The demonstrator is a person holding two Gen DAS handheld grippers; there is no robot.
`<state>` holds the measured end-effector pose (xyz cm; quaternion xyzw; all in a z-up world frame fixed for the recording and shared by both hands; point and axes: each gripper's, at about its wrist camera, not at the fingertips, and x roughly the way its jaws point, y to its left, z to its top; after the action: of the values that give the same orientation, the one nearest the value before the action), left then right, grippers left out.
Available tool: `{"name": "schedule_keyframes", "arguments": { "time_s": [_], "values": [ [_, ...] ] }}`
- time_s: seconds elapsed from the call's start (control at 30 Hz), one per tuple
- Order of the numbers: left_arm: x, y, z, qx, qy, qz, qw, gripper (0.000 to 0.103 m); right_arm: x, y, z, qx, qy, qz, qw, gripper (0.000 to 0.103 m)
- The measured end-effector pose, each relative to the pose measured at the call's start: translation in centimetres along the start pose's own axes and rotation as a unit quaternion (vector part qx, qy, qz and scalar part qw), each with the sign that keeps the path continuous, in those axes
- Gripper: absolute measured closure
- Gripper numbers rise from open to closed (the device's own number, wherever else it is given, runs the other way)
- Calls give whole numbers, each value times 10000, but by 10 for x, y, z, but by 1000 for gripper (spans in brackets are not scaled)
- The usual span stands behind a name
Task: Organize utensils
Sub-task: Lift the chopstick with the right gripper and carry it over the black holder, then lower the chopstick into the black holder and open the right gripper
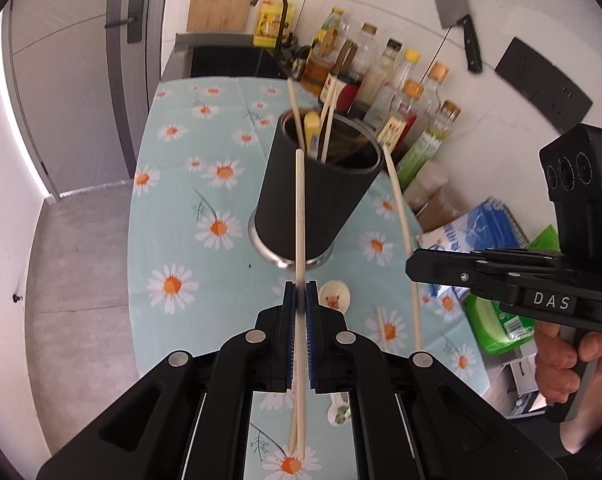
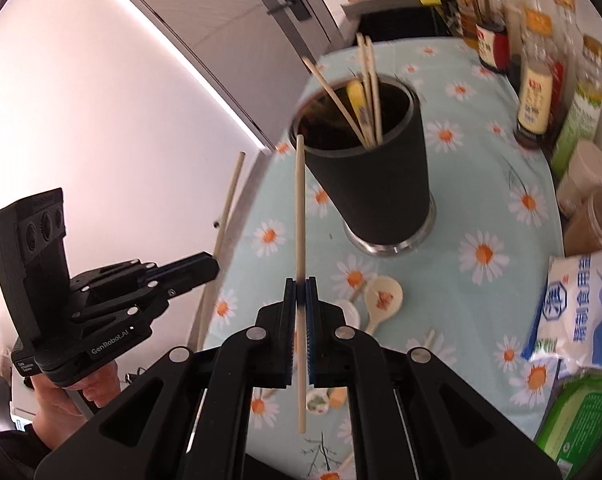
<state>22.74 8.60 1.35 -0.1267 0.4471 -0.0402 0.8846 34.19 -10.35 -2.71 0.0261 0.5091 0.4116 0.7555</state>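
Between the left gripper's (image 1: 299,292) pads a pale chopstick (image 1: 299,216) is pinched, its tip reaching toward the black utensil holder (image 1: 317,204) just beyond. Beside it the right gripper (image 2: 299,289) clamps a second chopstick (image 2: 299,208) — upright, tip near the holder's rim. Ceramic spoons (image 2: 383,298) lie near the floral tablecloth's (image 1: 173,184) front edge.

blur: holder (image 2: 365,160) rim smeared | hidden: spoon (image 1: 335,298) handle behind left tool (image 1: 299,292)
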Motion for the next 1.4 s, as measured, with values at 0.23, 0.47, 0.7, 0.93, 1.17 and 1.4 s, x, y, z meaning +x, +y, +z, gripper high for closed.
{"name": "schedule_keyframes", "arguments": {
  "time_s": [0.23,0.47,0.7,0.93,1.17,1.4],
  "values": [
    [-14,1,31,-95,-615,-78,9980,99,-28,12,25,-168,-769,117,9968,97],
    [-18,3,63,-211,-1219,-280,9919,99,-34,-2,52,-74,-1316,42,9913,97],
    [-12,0,89,-202,-1671,-743,9829,99,-34,-17,76,49,-1687,-38,9857,97],
    [-9,-3,106,-150,-2205,-1024,9699,99,-48,-18,93,-42,-2168,-100,9761,97],
    [-11,-2,118,-181,-2838,-1275,9502,99,-60,-16,107,-125,-2733,-45,9618,97],
    [-6,2,125,-207,-3177,-1407,9375,99,-57,-21,116,-141,-2956,-133,9551,97]
  ]
}}
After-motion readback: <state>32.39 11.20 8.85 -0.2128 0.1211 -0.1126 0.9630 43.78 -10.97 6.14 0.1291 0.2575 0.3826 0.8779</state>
